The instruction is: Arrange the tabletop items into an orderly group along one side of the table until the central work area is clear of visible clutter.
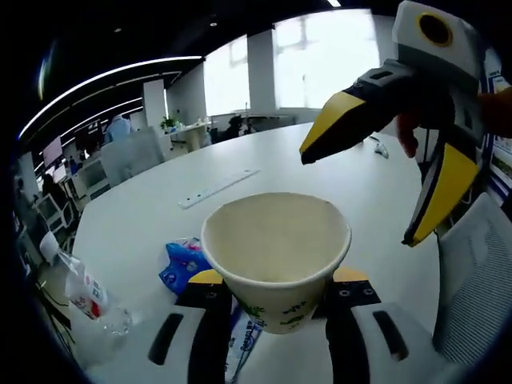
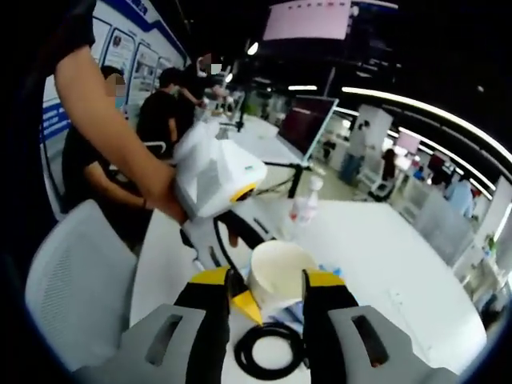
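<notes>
Paper cup [image 1: 276, 256] is held between the jaws of the left gripper [image 1: 276, 298], which are closed against its lower wall; the cup is upright with its open mouth facing up, and its inside is seen to be bare. Just left of that gripper, a blue snack packet [image 1: 182, 262] is seen lying on the white counter [image 1: 144, 216], and farther left a clear plastic bottle [image 1: 88, 294] lies on its side near the counter's edge. Ahead of the gripper, a long white strip [image 1: 218, 189] rests flat on the counter. Up and to the right, the right gripper [image 1: 376, 152] is seen with its yellow-tipped jaws spread wide, gripping nothing.

In the right gripper view, the same cup [image 2: 276, 280] is found just ahead of the right gripper [image 2: 266, 290], between its two jaws but ungripped. A black coiled cable [image 2: 268, 352] lies below, between the jaws. A white mesh chair [image 2: 76, 280] stands to the left.
</notes>
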The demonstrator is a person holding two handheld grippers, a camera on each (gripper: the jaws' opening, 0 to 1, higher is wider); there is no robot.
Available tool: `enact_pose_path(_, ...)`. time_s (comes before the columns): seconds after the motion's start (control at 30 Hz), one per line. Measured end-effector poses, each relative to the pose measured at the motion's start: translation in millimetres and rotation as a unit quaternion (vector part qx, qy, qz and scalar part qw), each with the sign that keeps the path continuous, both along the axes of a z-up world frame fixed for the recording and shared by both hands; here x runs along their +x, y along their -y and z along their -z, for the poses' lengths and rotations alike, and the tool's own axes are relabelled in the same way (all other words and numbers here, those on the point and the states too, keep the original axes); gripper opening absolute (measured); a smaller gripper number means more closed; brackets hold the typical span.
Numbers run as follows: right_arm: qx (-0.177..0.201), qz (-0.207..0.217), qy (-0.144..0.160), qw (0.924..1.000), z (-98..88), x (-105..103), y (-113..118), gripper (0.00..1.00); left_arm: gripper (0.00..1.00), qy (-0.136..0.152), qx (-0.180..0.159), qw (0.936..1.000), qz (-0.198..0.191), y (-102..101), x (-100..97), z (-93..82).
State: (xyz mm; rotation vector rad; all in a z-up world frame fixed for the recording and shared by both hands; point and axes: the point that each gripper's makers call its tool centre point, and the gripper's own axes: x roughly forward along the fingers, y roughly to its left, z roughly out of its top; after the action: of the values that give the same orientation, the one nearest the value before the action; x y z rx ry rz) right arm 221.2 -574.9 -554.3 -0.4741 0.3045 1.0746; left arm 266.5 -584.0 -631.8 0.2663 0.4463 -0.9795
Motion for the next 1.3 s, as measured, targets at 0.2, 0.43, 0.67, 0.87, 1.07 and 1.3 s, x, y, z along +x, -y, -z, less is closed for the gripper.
enact_pose_path(0.2,0.018,0.004,-0.004,0.9998,-1.8,0,-1,0.40,0.45,0.000,-0.006,0.9999,-0.015,-6,5.7,-1.2)
enact_pose_path(0.43,0.038,0.014,-0.013,0.9991,-2.1,0,1,0.54,0.45,-0.004,-0.008,0.9994,-0.032,-16,10.1,1.0)
enact_pose_path(0.67,0.056,0.027,-0.028,0.9977,-1.8,0,3,0.66,0.45,-0.002,-0.007,0.9990,-0.043,-22,14.2,0.7)
enact_pose_path(0.87,0.069,0.037,-0.031,0.9964,-2.5,2,5,0.79,0.45,-0.002,-0.010,0.9987,-0.050,-25,16.7,-1.7)
enact_pose_path(1.07,0.083,0.051,-0.041,0.9944,-1.4,2,11,0.90,0.45,-0.003,-0.012,0.9980,-0.061,-31,20.5,-1.1)
enact_pose_path(1.3,0.096,0.069,-0.051,0.9917,0.4,2,17,0.99,0.45,-0.009,-0.015,0.9967,-0.079,-37,24.9,1.0)
